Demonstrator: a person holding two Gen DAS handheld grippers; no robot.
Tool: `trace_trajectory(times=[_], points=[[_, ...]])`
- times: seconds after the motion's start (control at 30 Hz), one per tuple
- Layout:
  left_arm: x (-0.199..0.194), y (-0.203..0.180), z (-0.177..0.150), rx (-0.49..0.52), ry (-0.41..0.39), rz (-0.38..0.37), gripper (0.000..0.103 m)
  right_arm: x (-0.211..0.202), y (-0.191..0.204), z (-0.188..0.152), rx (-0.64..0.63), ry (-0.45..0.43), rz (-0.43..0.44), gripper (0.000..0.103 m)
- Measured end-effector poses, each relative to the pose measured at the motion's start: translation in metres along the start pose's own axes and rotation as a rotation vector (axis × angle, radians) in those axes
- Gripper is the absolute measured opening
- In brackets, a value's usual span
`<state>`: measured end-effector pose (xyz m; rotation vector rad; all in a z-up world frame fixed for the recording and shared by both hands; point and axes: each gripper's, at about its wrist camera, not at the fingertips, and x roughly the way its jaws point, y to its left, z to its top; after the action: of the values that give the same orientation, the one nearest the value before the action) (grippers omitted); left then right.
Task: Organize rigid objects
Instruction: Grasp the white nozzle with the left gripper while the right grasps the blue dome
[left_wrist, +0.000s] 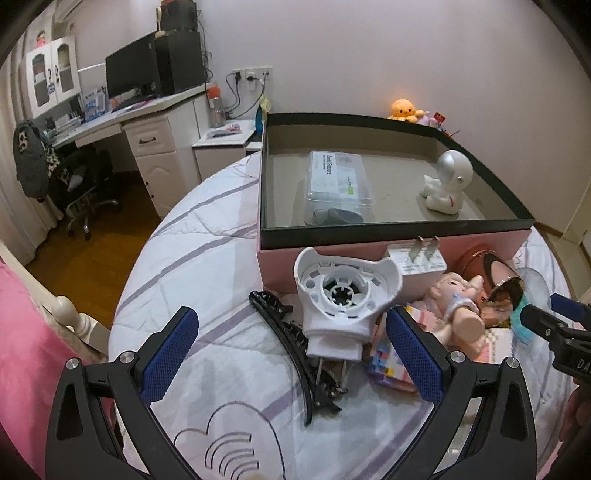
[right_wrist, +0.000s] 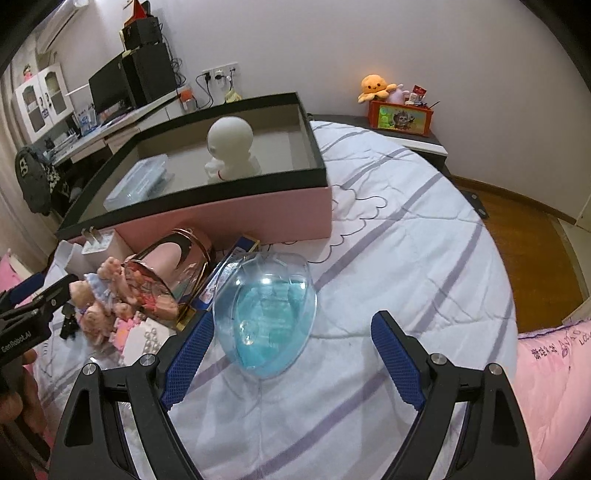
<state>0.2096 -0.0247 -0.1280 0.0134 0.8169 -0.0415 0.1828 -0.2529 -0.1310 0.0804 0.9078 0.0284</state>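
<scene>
My left gripper (left_wrist: 291, 321) is open, low over the bed, with a white plastic housing (left_wrist: 343, 295) and a black hair clip (left_wrist: 291, 343) between and just beyond its fingers; neither pad touches them. My right gripper (right_wrist: 293, 325) is also open. A clear egg-shaped shell with blue contents (right_wrist: 269, 306) lies between its fingertips, untouched. Behind stands a pink box with a black rim (left_wrist: 395, 225), (right_wrist: 317, 147) holding a white astronaut figure (left_wrist: 447, 181), (right_wrist: 229, 147) and a clear plastic case (left_wrist: 336, 184), (right_wrist: 140, 181).
Beside the box lie a white plug adapter (left_wrist: 421, 258), a doll (left_wrist: 461, 306), a rose-gold cup (right_wrist: 173, 266) and a blue carton (right_wrist: 243, 247). A desk with a monitor (left_wrist: 133, 74) stands far left, a nightstand with a red box (right_wrist: 400, 118) far right, a pink blanket (right_wrist: 554, 369) near right.
</scene>
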Motion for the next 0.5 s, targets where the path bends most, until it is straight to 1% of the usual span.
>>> trace_trajectory(times=[0.13,0.2,0.3,0.33,0.37,0.4,0.43,0.5], points=[[0.009,-0.001,0.005,0.004,0.007,-0.016,0.101,0.013,0.003,0.002,-0.016,0.022,-0.015,0.087],[0.012,-0.003,0.006,0.011,0.012,-0.033,0.096,0.016,0.003,0.002,-0.019,0.020,-0.019,0.085],[0.016,-0.002,0.008,0.004,0.016,-0.072,0.091,0.018,0.003,0.003,-0.032,0.013,-0.026,0.079],[0.017,-0.002,0.007,0.002,0.017,-0.090,0.085,0.018,0.003,0.003,-0.037,0.010,-0.028,0.075],[0.017,-0.002,0.007,-0.001,0.020,-0.112,0.073,0.018,0.003,0.003,-0.042,0.007,-0.030,0.072],[0.017,-0.003,0.007,-0.002,0.021,-0.134,0.066,0.017,0.003,0.004,-0.044,0.004,-0.030,0.064],[0.015,-0.005,0.007,0.011,0.017,-0.149,0.054,0.016,0.003,0.004,-0.046,-0.001,-0.026,0.061],[0.013,-0.009,0.006,0.031,0.017,-0.144,0.054,0.014,0.003,0.003,-0.040,-0.003,-0.019,0.061]])
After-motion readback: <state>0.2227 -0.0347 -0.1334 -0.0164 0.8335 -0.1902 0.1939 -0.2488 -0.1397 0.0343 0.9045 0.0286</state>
